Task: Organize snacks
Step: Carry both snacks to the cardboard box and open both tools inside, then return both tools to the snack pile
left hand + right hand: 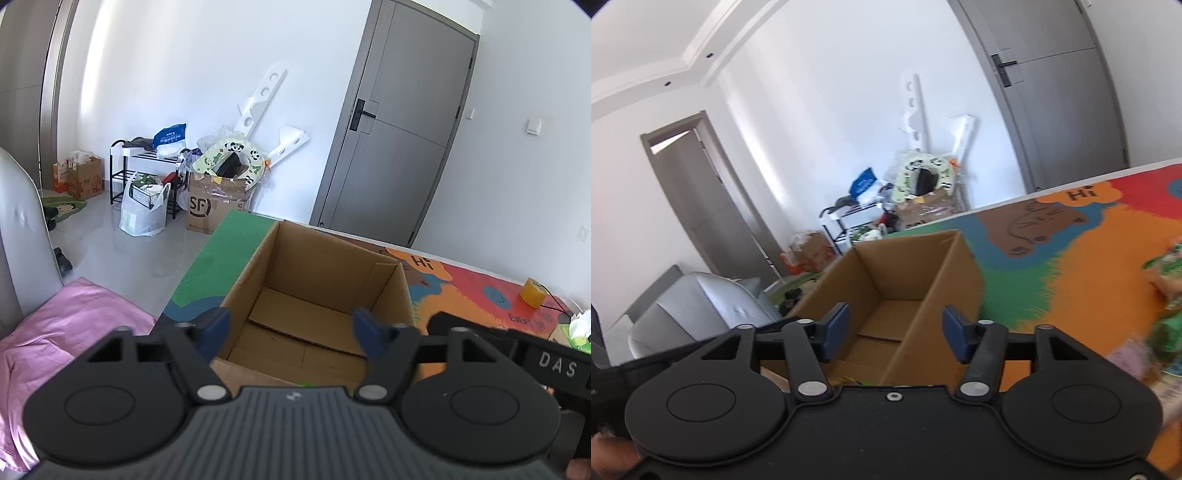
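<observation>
Both claws, left claw [291, 328] & right claw [894, 332], are seen released w/ nothing gripped above the cardboard box [325, 280] on the tabletop [1071, 266]; snack packs [1167, 273] at right remain unsorted, so most work is judged left.

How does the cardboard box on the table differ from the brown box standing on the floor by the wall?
The cardboard box on the table is open and looks almost empty, with only a loose flap on its bottom; the floor box is stuffed, with a panda-print ring on top. The table box is plain outside; the floor box carries printed letters and shiny tape. Both are brown corrugated cardboard.
</observation>
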A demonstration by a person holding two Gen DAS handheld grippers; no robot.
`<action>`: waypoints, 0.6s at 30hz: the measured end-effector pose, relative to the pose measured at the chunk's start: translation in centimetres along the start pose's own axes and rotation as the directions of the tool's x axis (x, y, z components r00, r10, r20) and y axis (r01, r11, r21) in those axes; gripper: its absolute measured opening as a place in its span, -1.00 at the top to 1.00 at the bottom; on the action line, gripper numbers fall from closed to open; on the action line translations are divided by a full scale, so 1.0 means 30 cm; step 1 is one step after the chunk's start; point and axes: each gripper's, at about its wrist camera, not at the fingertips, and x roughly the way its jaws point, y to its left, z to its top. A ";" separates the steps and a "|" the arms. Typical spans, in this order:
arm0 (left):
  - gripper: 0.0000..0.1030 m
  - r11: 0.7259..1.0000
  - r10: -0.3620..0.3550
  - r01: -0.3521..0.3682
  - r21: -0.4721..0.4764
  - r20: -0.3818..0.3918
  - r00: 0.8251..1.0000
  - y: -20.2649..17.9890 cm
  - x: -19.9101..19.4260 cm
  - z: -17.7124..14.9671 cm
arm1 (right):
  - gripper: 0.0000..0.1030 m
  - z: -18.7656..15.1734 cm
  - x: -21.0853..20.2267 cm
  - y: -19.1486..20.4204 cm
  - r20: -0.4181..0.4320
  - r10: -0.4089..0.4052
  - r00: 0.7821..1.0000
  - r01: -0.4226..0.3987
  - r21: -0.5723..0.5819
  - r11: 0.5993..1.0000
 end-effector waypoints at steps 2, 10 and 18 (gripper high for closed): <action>-0.59 1.000 -0.002 0.003 0.010 -0.007 1.000 -0.015 -0.006 -0.003 | -0.26 -0.005 -0.020 -0.015 0.008 -0.020 1.000 0.020 0.001 1.000; -0.72 0.999 -0.020 0.021 0.031 -0.022 1.000 -0.081 -0.037 -0.021 | -0.75 -0.035 -0.143 -0.121 0.066 -0.070 0.995 0.068 0.030 0.997; -0.96 0.996 -0.085 0.086 0.025 -0.038 0.996 -0.172 -0.054 -0.057 | -0.88 -0.041 -0.251 -0.213 0.066 -0.137 0.988 0.138 -0.003 0.990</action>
